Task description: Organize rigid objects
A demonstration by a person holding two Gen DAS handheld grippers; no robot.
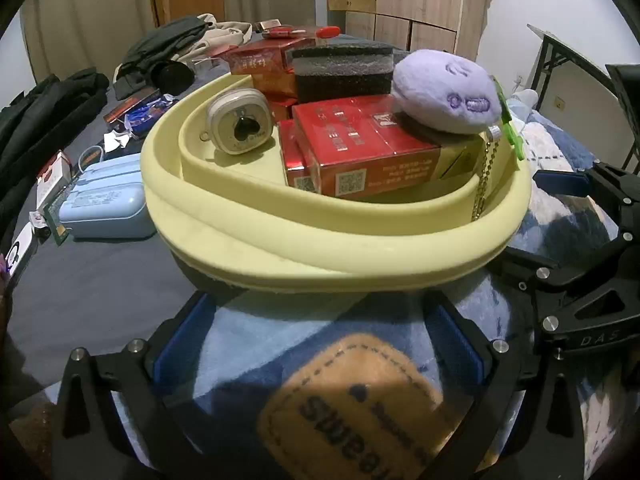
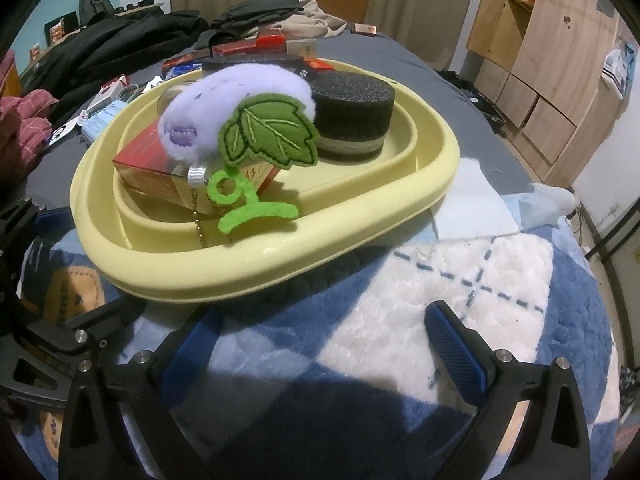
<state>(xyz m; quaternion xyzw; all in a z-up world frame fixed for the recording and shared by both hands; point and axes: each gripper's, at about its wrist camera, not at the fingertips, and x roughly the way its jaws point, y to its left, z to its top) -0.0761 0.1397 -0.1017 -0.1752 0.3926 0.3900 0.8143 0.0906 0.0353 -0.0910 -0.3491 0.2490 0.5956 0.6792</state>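
Observation:
A pale yellow tray rests on a blue and white blanket. It holds red boxes, a black foam block, a small round beige case and a purple plush keychain with green felt leaves. My left gripper is open, just short of the tray's near rim, nothing between its blue pads. My right gripper is also open and empty, near the tray's front corner. It shows at the right edge of the left wrist view.
A light blue case, small packets and cards lie on the grey sheet left of the tray. Dark clothes are piled behind. Wooden cabinets stand at the right, a folding table leg beyond the bed.

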